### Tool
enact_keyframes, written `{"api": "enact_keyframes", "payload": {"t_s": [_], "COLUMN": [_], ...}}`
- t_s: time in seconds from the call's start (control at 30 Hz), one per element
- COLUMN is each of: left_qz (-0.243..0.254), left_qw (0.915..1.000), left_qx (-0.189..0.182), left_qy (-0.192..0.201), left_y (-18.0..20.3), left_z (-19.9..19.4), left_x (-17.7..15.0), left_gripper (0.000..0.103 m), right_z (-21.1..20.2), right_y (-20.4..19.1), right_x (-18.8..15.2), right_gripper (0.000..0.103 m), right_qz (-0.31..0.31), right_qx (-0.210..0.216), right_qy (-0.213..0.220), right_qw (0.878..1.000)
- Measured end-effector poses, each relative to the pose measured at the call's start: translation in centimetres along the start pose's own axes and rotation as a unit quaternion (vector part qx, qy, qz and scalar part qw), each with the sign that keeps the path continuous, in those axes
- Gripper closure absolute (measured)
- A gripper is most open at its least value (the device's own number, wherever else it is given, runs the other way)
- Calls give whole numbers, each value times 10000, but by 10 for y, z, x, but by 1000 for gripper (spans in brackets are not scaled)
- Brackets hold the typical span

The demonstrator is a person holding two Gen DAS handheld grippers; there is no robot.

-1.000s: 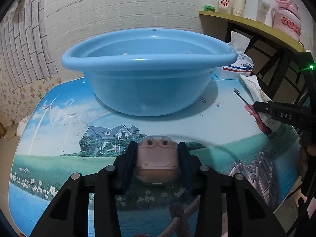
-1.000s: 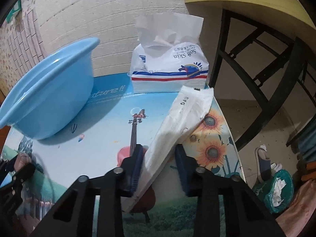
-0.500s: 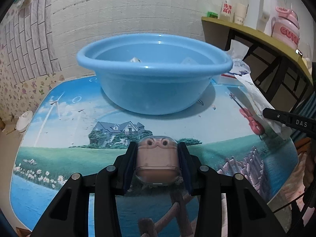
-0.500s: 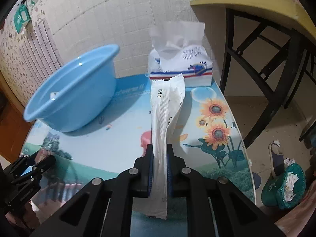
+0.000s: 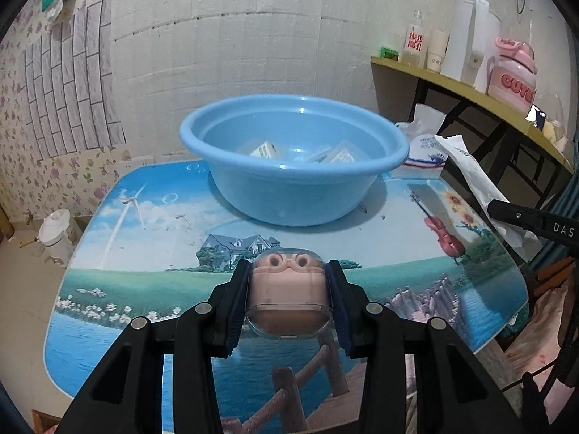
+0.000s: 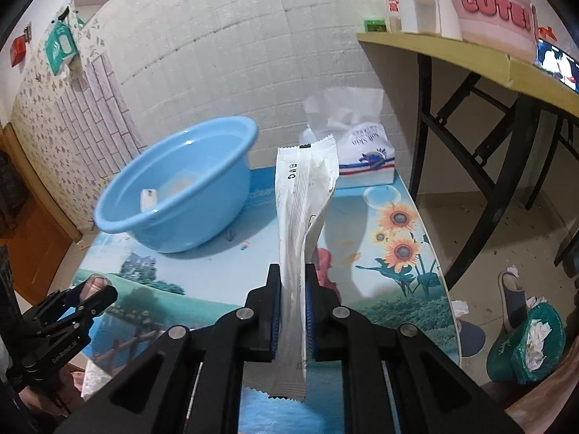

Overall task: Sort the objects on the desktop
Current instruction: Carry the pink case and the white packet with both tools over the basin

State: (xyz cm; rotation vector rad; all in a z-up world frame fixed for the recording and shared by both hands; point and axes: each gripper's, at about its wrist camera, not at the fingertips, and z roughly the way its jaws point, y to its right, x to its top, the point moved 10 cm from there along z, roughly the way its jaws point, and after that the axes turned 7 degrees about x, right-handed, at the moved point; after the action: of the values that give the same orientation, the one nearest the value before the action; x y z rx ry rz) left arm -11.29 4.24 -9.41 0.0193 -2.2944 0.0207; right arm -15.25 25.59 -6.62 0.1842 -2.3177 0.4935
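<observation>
White tiled wall [image 5: 253,29], yellow shelf [image 5: 470,94] beside it.

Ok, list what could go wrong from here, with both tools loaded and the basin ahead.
1. The right tool pinches the long white packet near its lower end; most of it stands free above, so it may flop or slip on a swing.
2. The left tool holds the smooth pink case by its sides only; it could slide out.
3. The basin has a high rim, and both tools sit close together; a low or joint approach may clip the rim or each other.

1 blue basin [image 5: 289,188], 1 tissue pack [image 6: 365,159], 1 white packet [image 6: 300,217], 2 grippers [image 5: 288,298].
</observation>
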Motion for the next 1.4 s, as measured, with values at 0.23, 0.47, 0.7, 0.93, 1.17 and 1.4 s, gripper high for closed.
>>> {"api": "enact_keyframes", "payload": {"t_s": [0.23, 0.47, 0.7, 0.93, 1.17, 1.4], "left_qz": [-61, -88, -120, -60, -43, 55], "left_qw": [9998, 9997, 9994, 9990, 9987, 9987], "left_qx": [-91, -85, -7, 91, 148, 167], "left_qy": [143, 220, 316, 441, 488, 479], "left_y": [2, -1, -8, -14, -17, -18], "left_z": [-20, -28, -31, -30, -21, -6], "left_x": [9, 16, 24, 40, 53, 64], "left_gripper": [64, 64, 64, 64, 64, 64], "right_z": [-20, -26, -31, -31, -23, -9], "right_y": [-23, -37, -47, -53, -62, -74], "right_x": [4, 7, 16, 23, 34, 41], "right_gripper": [91, 91, 91, 91, 91, 91], "right_qz": [-140, -215, -286, -347, -431, -500], "right_qx": [137, 266, 383, 428, 507, 649], "right_qy": [165, 206, 296, 307, 309, 274], "right_qw": [9997, 9992, 9984, 9980, 9973, 9963]}}
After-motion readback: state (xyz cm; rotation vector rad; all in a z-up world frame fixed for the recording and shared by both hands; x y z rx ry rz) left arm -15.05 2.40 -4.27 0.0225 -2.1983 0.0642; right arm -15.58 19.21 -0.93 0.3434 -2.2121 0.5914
